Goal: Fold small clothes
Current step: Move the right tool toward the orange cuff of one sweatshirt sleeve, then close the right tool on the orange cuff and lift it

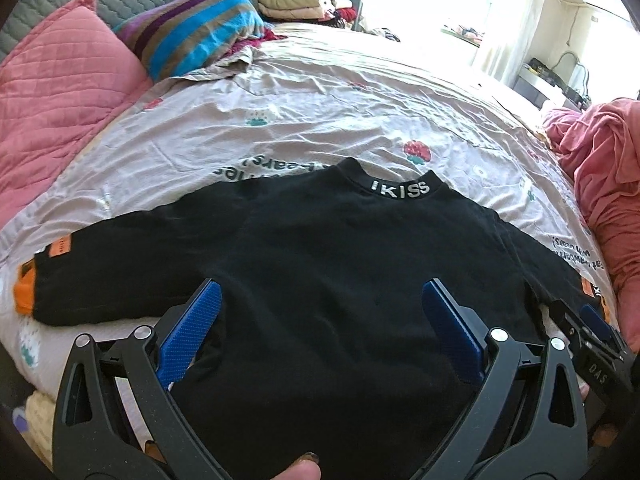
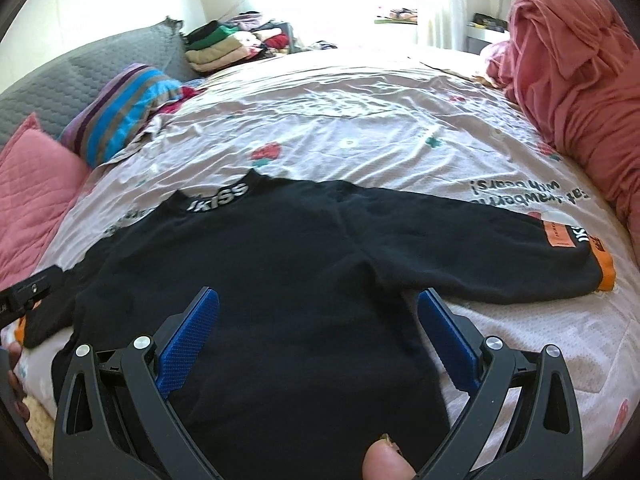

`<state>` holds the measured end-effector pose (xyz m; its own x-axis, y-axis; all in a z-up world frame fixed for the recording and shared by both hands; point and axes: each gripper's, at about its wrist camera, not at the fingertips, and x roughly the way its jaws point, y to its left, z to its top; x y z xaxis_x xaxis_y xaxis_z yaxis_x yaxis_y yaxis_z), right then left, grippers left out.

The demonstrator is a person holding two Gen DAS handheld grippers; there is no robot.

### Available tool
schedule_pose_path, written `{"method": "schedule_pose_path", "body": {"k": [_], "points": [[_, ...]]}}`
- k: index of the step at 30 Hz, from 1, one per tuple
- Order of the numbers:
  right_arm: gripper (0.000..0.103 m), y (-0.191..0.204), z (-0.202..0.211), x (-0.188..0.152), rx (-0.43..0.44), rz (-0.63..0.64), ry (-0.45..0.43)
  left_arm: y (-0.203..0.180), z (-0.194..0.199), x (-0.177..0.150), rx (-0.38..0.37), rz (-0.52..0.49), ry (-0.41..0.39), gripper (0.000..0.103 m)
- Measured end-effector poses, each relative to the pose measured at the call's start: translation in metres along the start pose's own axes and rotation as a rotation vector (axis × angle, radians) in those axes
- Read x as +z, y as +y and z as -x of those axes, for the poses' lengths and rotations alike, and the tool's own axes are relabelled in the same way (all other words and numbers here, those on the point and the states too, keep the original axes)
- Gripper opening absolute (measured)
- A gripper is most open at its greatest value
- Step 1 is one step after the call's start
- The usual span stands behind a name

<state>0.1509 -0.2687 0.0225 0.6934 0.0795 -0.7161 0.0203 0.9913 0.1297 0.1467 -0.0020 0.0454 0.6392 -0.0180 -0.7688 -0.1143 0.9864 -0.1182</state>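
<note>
A small black long-sleeved top (image 1: 320,248) with "IKISS" on its collar (image 1: 399,189) lies flat on the bed, sleeves spread, orange cuffs at the ends. It also shows in the right wrist view (image 2: 288,264). My left gripper (image 1: 320,300) is open, its blue pads over the lower left part of the top's body. My right gripper (image 2: 318,304) is open over the lower right part of the body, near the right armpit. The right gripper also shows at the right edge of the left wrist view (image 1: 588,328). Neither holds cloth.
The bed sheet (image 1: 320,100) is pale with strawberry prints. A pink quilted pillow (image 1: 52,92) and a striped pillow (image 1: 196,28) lie at the left. A pink blanket heap (image 2: 580,80) lies at the right. Folded clothes (image 2: 224,50) are stacked at the back.
</note>
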Motion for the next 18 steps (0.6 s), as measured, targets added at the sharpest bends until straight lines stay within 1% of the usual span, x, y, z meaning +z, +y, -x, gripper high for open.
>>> {"method": "schedule_pose_path", "body": {"k": [3, 7, 12, 18], "points": [[0.099, -0.012, -0.007, 0.005, -0.016, -0.028, -0.001, -0.006, -0.009, 0.003, -0.01, -0.014, 0.012, 0.094], [0.099, -0.029, -0.015, 0.012, -0.047, -0.068, -0.005, -0.015, -0.026, 0.007, -0.046, -0.025, 0.032, 0.094], [0.099, -0.052, -0.024, 0.017, -0.089, -0.12, -0.003, -0.023, -0.044, 0.011, -0.064, -0.043, 0.057, 0.094], [0.099, -0.089, -0.031, 0.02, -0.166, -0.195, -0.009, -0.027, -0.064, 0.015, -0.073, -0.034, 0.072, 0.094]]}}
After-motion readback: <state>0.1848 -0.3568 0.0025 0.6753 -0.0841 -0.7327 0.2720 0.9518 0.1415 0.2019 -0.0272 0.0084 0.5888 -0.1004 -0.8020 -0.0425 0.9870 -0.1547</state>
